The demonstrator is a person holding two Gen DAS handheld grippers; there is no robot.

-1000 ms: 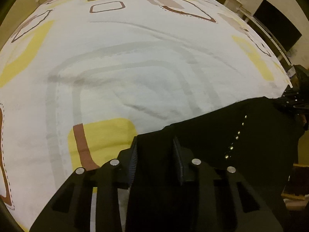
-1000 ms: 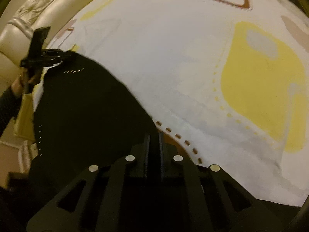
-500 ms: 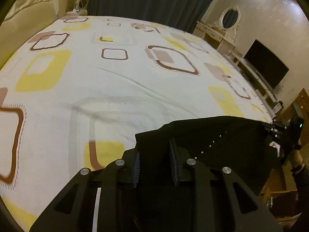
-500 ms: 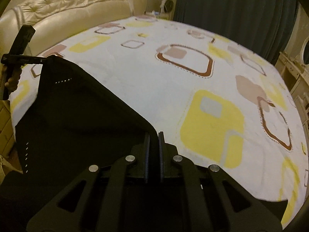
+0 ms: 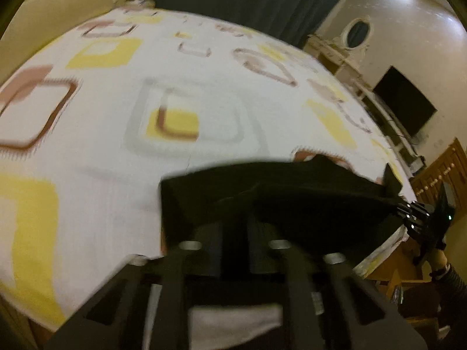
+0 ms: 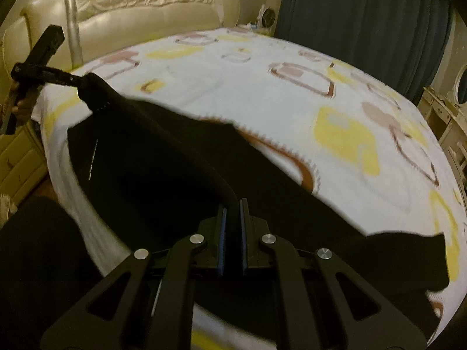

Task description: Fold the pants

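Observation:
The black pants (image 5: 292, 192) hang stretched between my two grippers over the near edge of the bed. My left gripper (image 5: 235, 218) has one corner of the cloth between its pads, and its jaws are closing tight on it. My right gripper (image 6: 232, 207) is shut on a rolled edge of the pants (image 6: 151, 169). That edge runs taut up to the left gripper (image 6: 78, 80) at the far left. In the left wrist view the right gripper (image 5: 414, 215) shows at the far right, pinching the other corner. The lower part of the pants lies on the sheet.
The bed sheet (image 6: 262, 102) is white with yellow and brown squares. A cream tufted headboard (image 6: 140, 8) and dark curtains (image 6: 364, 20) stand behind it. A nightstand (image 6: 17, 154) is at the left. A dark TV (image 5: 405, 102) and a white dresser (image 5: 335, 49) line the right wall.
Both grippers rose and drew back from the bed, pulling the pants taut between them. The left jaws narrowed onto the cloth. More of the room came into view.

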